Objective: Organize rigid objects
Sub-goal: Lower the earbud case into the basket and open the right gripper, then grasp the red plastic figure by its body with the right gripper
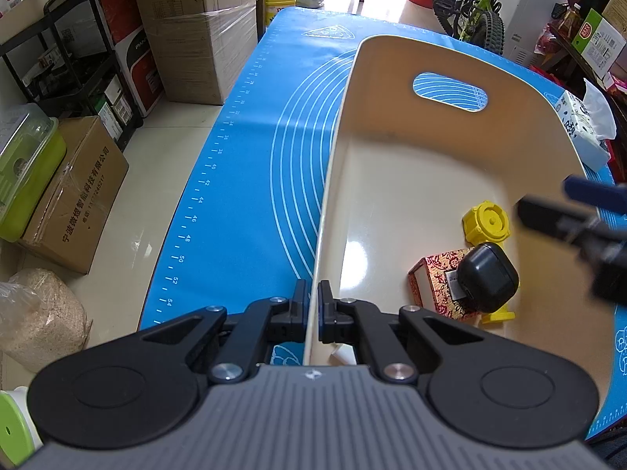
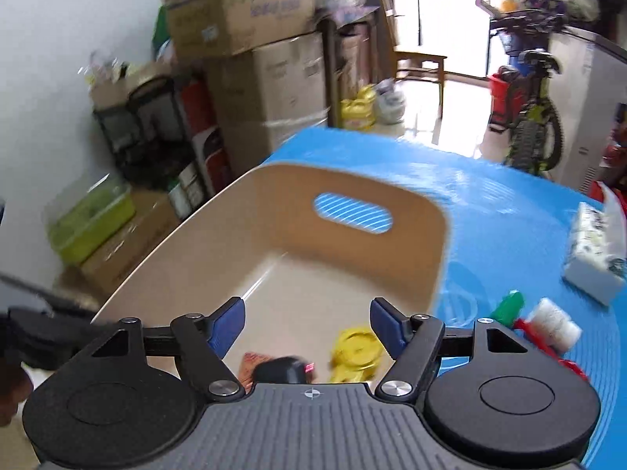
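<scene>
While left tongs (image 1: 313, 305) pinch bin (image 1: 392, 180) rim, lengthwise away, right tongs (image 2: 307, 327) apart.

bright daylight floods from the blown-out far window (image 2: 439, 15); glare spots the glossy cream plastic bin (image 1: 354, 250). left view sharp, right view motion-blurred; fisheye bends edges in both.

Left gripper (image 1: 313, 305) clamps the beige bin's (image 1: 392, 78) side wall; yellow part (image 1: 487, 222), patterned box (image 1: 435, 286), black case (image 1: 488, 276) lie inside.
</scene>
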Motion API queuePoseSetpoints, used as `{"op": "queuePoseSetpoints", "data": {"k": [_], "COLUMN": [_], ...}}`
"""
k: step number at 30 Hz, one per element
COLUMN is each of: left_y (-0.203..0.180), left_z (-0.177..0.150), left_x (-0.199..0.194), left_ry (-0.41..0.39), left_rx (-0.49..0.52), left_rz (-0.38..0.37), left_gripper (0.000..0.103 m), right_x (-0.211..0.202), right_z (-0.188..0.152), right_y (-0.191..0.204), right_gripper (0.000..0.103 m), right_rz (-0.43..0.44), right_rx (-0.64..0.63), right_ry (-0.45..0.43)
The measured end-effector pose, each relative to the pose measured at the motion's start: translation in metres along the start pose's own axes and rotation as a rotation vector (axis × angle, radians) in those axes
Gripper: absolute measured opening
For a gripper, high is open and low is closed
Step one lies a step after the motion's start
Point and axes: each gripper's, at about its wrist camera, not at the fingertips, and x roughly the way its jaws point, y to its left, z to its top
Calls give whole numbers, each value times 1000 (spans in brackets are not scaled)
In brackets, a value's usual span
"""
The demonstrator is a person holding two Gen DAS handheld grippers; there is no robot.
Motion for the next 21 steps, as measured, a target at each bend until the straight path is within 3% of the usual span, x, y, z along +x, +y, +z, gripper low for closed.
{"op": "queuePoseSetpoints", "data": {"k": [4, 13, 21], "left_y": [0, 0, 0], "left_z": [0, 0, 0], "left_x": [0, 0, 0], "left_ry": [0, 0, 0], "left_rx": [-1, -1, 0], "left_rz": [-1, 0, 0], "left_gripper": [6, 6, 6], "right_x": [-13, -12, 23], "right_z": [0, -21, -48], "right_y": [-34, -125, -180], "right_gripper": [77, 77, 76], "right_rz": [-63, -258, -256], "right_rx": [41, 57, 48], "right_ry": [-40, 2, 135]}}
